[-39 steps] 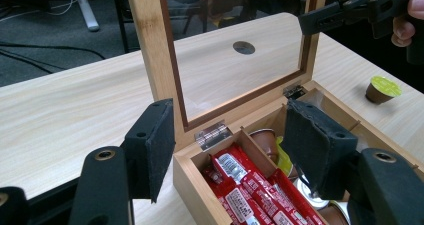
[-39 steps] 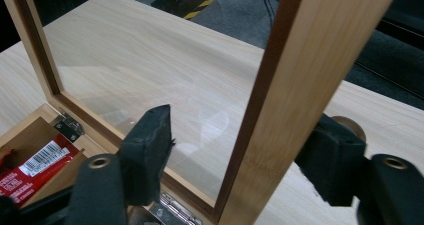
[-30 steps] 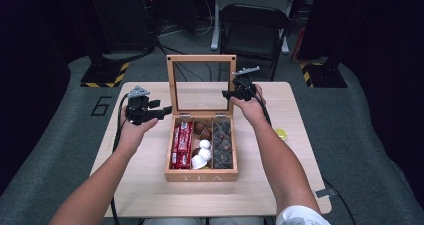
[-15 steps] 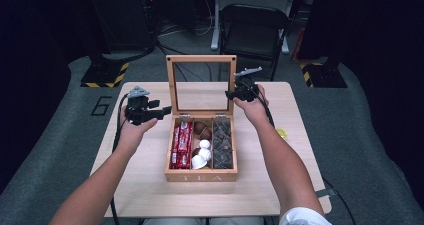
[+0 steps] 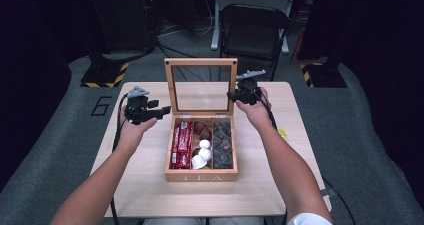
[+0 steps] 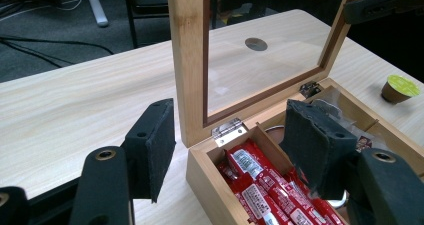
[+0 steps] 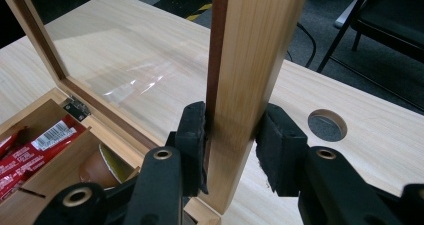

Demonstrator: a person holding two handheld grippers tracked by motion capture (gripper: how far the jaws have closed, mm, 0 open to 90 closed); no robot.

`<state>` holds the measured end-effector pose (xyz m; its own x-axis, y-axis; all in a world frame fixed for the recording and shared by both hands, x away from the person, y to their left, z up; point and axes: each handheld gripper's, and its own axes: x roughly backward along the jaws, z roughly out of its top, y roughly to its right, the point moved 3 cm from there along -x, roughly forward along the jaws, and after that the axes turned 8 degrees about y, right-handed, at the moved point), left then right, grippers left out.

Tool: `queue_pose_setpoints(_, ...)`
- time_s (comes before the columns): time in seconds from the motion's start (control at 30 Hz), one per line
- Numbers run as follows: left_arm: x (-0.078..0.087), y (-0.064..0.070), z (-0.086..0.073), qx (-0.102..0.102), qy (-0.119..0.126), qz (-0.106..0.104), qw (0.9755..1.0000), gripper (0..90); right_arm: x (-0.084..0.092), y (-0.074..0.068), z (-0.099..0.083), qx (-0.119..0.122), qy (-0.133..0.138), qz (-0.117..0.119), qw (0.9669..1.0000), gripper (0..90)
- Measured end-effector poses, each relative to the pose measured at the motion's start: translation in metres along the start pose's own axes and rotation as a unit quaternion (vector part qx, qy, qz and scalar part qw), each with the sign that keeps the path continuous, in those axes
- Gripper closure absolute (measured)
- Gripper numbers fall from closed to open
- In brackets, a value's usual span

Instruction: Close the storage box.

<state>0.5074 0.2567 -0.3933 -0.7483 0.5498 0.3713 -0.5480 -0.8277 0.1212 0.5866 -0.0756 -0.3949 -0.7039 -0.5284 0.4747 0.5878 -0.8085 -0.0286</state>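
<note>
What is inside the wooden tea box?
The wooden tea box has three compartments: red packets on the left, brown and white capsules in the middle, dark wrapped packets on the right. Whatever lies underneath them is covered.

Both forearms reach in from the counter's near edge. Left tongs (image 5: 162, 109) hover level toward the left edge, jaws apart, gripping nothing. Right tongs (image 5: 231, 96) have just been closing, pads (image 7: 194, 135) now clamped on an upright wooden frame (image 7: 250, 85).
</note>
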Motion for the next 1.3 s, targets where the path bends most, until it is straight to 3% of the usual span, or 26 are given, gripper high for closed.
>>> queue_pose_setpoints(0.43,-0.005,-0.003,0.002,0.001,-0.002,0.003,1.0000,38.5,0.011,-0.008,-0.006,0.011,0.016,-0.003,0.9998,65.3)
queue_pose_setpoints(0.73,-0.013,-0.008,0.005,0.020,0.000,0.005,0.9998,39.4,0.018,-0.014,-0.010,0.018,0.021,-0.010,0.9996,65.2)
queue_pose_setpoints(1.0,-0.024,-0.007,0.012,0.005,-0.002,0.018,0.9998,41.5,0.021,-0.017,-0.013,0.017,0.023,-0.011,0.9995,65.1)
queue_pose_setpoints(1.03,-0.026,-0.007,0.014,-0.004,-0.003,0.018,0.9998,41.6,0.021,-0.017,-0.013,0.019,0.024,-0.011,0.9995,65.1)
queue_pose_setpoints(1.1,-0.028,-0.005,0.017,-0.007,0.009,0.020,0.9997,42.9,0.022,-0.017,-0.013,0.022,0.025,-0.010,0.9994,65.0)
queue_pose_setpoints(1.3,-0.031,0.002,0.024,-0.022,0.008,0.008,0.9997,52.2,0.024,-0.018,-0.014,0.026,0.025,-0.007,0.9993,64.9)
